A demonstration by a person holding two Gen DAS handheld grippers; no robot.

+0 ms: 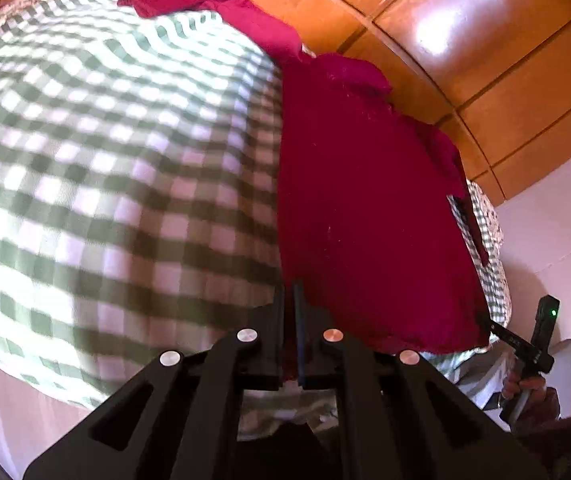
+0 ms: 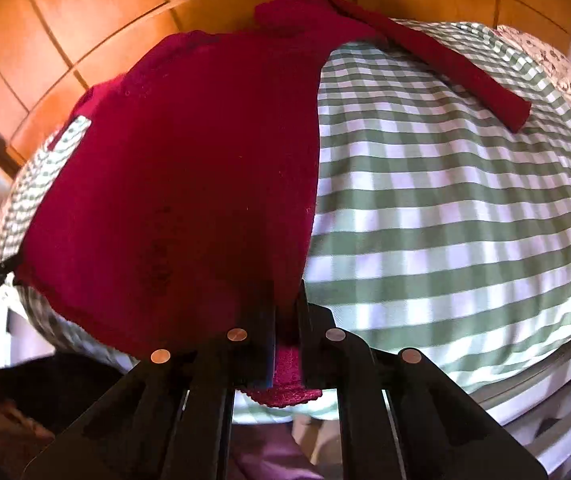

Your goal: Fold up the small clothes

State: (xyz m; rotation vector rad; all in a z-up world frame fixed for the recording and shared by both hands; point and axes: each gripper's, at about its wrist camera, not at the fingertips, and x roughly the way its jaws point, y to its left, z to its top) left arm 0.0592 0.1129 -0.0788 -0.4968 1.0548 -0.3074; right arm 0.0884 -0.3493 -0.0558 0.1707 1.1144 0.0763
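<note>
A dark red knitted top w/ long sleeves is spread flat on a bed covered by a green-and-white checked cotton sheet. The knit is seen as fuzzy and matte; the sheet is smooth, its squares blurred in the left wrist view. One narrow sleeve is stretched diagonally across the sheet, away from the body. The right gripper, black w/ round metal rivets, is clamped on the top's near hem; red knit is pinched betw. its fingers. The left gripper is closed tight at the garment's edge; whether fabric is caught there can't be told. Glossy orange-brown wooden panels are seen behind the bed.
</note>
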